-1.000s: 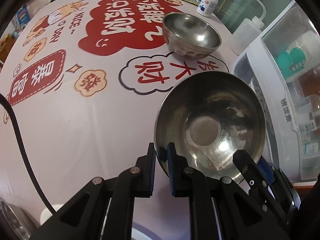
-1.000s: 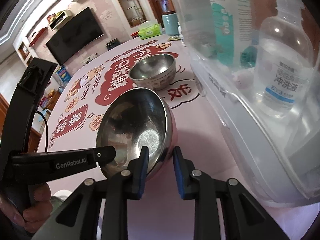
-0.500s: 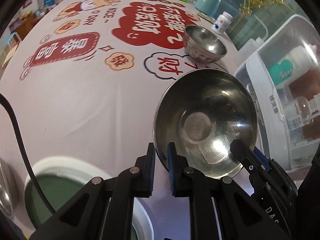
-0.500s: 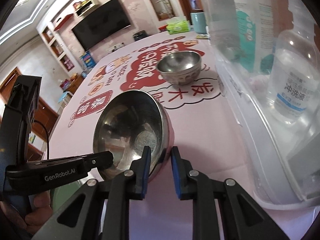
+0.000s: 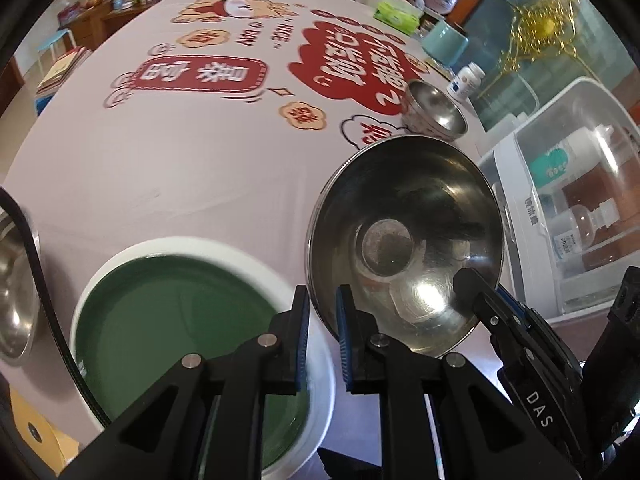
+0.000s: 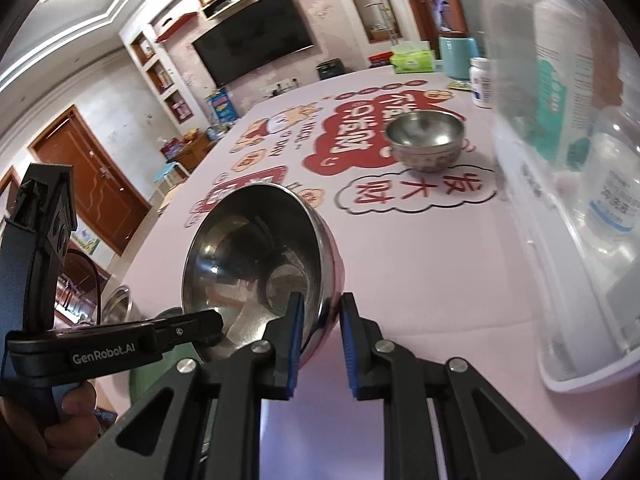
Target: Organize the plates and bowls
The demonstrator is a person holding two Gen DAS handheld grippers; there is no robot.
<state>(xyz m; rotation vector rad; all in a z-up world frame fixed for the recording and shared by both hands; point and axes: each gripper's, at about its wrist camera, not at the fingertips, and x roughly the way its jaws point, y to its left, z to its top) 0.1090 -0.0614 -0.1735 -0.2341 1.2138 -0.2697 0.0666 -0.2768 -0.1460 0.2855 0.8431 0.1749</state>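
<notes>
A large steel bowl is held tilted in the air by both grippers. My left gripper is shut on its near left rim. My right gripper is shut on the opposite rim; the bowl also shows in the right wrist view. A green plate with a white rim lies on the table below and left of the bowl. A smaller steel bowl stands farther back on the table; it also shows in the right wrist view. Another steel dish shows at the far left edge.
A clear plastic storage box with bottles stands along the right side of the table, also in the right wrist view. A white pill bottle, a teal cup and a green tissue pack stand at the back. A black cable runs at the left.
Both grippers have lifted the large bowl and drawn it back toward the near edge. The green plate and the left steel dish have come into view below.
</notes>
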